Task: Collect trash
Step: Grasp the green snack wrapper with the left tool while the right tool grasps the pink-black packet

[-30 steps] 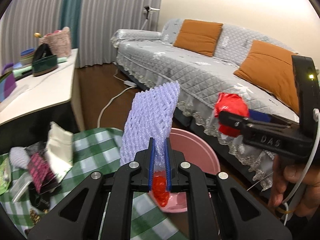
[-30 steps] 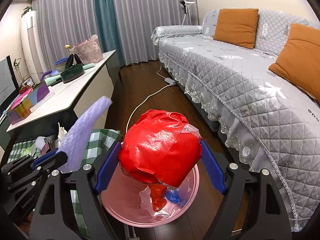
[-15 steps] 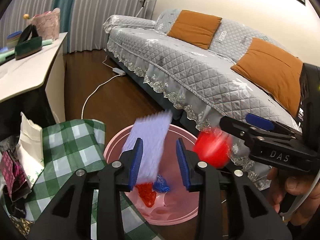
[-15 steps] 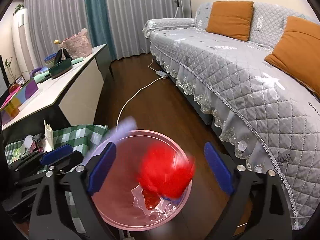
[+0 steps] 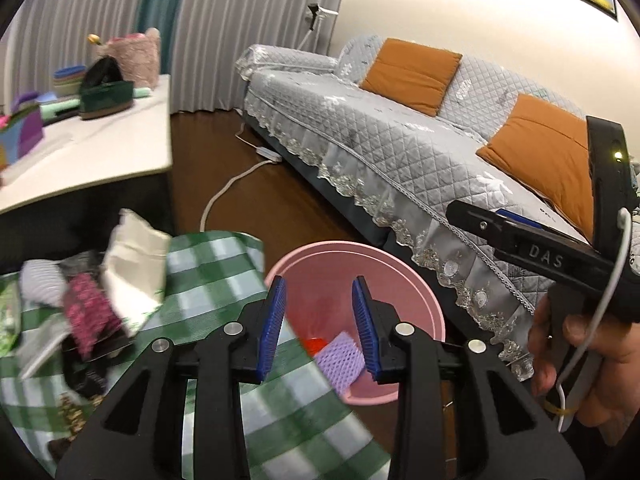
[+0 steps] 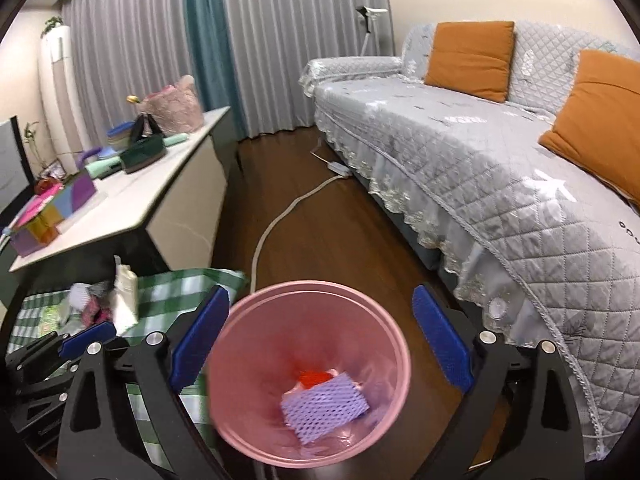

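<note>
Now the purple foam mesh sleeve (image 6: 325, 406) is lying inside the round pink plastic bin (image 6: 236, 364), resting on a piece of red wrapping (image 6: 314, 378) near the bottom. The bin is standing on the dark wooden floor (image 6: 320, 232), just beside the green-and-white checked cloth (image 5: 208, 280), where a white paper bag (image 5: 134, 268) and other crumpled wrappers are being left in a heap. Above the bin the left gripper (image 5: 318, 320) is being held with its blue pads partly apart and nothing between them. The right gripper (image 6: 320, 338) is being held wide apart over the bin's mouth, likewise empty; its jaws have just been opening. A grey quilted sofa (image 6: 500, 168) with orange cushions is seen beyond.
</note>
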`<action>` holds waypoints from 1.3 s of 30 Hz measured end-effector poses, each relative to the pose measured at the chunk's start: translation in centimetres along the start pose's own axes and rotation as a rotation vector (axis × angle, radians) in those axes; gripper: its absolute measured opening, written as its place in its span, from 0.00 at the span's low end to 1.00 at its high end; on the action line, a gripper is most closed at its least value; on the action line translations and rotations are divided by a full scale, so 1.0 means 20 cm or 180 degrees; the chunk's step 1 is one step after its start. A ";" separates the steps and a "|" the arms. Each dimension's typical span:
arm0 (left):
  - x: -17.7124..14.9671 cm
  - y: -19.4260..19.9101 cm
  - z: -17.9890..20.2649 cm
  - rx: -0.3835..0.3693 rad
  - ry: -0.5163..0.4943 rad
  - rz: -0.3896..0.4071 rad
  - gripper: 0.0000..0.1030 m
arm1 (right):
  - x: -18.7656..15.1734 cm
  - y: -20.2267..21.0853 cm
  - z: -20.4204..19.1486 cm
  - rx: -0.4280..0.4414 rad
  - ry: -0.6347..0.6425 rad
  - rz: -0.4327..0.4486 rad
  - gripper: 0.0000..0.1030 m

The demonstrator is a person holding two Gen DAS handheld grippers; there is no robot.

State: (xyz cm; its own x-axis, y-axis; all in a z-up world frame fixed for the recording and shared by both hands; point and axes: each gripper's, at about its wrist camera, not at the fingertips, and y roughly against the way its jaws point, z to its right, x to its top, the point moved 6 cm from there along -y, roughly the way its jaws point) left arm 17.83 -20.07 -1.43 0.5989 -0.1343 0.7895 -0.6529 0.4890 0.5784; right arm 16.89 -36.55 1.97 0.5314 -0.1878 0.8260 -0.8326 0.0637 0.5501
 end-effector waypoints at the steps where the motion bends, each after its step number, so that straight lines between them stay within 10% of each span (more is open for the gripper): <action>1: 0.00 0.04 -0.02 0.0030 0.0003 0.0021 0.33 | 0.00 0.01 -0.03 0.0040 0.0016 0.0013 0.89; 18: -0.11 0.64 -0.61 0.0807 0.0277 0.0370 0.33 | -0.05 0.11 -0.72 0.0918 0.0465 0.0115 0.53; 39: -0.25 0.45 -1.29 0.1717 0.0686 0.0258 0.33 | -0.24 -0.38 -1.19 0.1561 0.0441 -0.0476 0.53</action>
State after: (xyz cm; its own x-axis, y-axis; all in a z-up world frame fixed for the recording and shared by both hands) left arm 20.94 7.26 -5.42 0.5812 0.0910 0.8087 -0.8105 -0.0250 0.5853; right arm 24.36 -12.71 -3.27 0.6378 -0.0262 0.7698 -0.7037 -0.4260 0.5686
